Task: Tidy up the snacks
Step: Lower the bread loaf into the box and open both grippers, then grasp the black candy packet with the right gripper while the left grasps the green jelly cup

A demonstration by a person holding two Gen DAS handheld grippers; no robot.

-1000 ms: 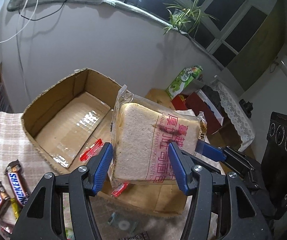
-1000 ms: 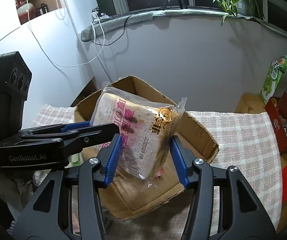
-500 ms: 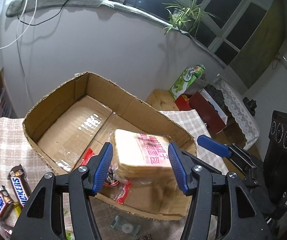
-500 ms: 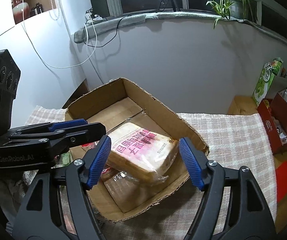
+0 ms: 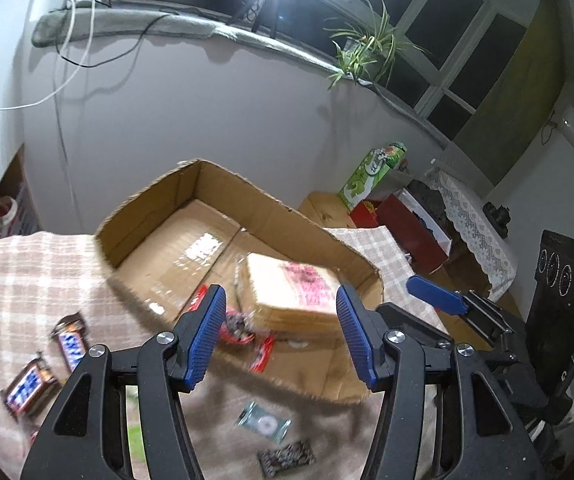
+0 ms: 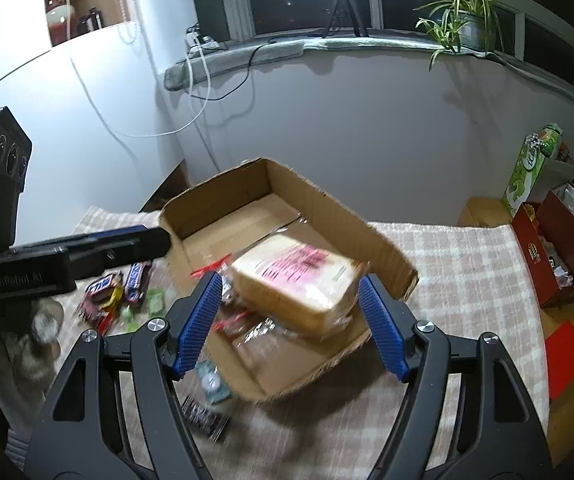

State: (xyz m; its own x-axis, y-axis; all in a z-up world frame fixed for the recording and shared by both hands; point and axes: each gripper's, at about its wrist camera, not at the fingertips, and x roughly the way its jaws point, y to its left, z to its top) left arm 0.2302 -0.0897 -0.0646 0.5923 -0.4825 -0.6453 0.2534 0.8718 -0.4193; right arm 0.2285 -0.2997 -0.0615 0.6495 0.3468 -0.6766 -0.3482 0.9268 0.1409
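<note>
A bagged loaf of sliced bread (image 5: 291, 292) with pink print lies flat inside the open cardboard box (image 5: 159, 208), near its front right corner; it also shows in the right wrist view (image 6: 295, 280), in the box (image 6: 223, 208). My left gripper (image 5: 281, 336) is open and empty, held back above the box's near wall. My right gripper (image 6: 291, 324) is open and empty, also pulled back from the bread. Red snack packets (image 5: 263, 354) lie in the box beside the bread.
Snickers bars (image 5: 71, 346) and other small packets (image 5: 263, 426) lie on the checked cloth (image 5: 27, 276) in front and left of the box. In the right wrist view bars (image 6: 119, 284) lie left of the box. A green carton (image 6: 527, 172) and a red box (image 6: 559, 256) stand to the right.
Both grippers let go of the bread, which dropped flat into the box. Both grippers then drew back and up, away from the box.
</note>
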